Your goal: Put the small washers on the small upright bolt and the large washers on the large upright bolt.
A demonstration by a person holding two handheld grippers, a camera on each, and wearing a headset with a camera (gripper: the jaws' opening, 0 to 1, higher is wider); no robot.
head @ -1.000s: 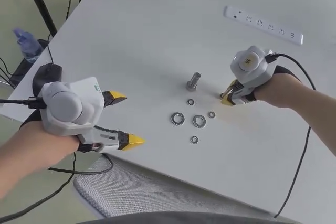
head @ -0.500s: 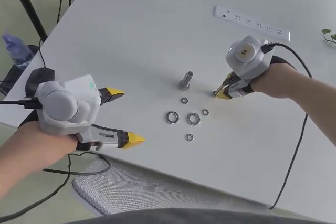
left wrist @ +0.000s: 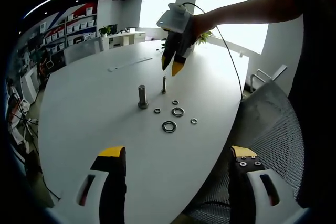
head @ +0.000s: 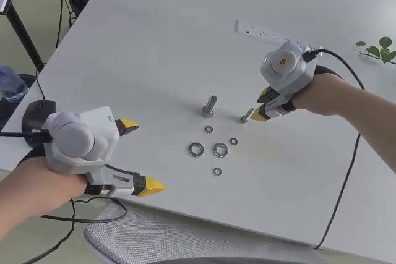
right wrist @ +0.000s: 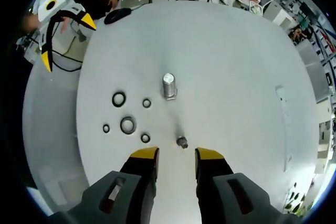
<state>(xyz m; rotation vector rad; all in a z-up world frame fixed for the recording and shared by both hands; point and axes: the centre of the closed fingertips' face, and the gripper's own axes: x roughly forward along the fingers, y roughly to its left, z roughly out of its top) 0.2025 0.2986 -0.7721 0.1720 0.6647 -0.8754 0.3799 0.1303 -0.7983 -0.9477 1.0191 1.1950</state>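
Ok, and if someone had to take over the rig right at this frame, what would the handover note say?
Left gripper: open, empty, held at the near edge of the table, apart from the parts.
Right gripper: open, empty, tips just beside the small bolt, not gripping it.
Small bolt and large bolt both stand upright, side by side.
Two large washers and three small washers lie flat on the table, just nearer the person than the bolts.
Done: bolts stood up. Left: all five washers, none is on a bolt yet.
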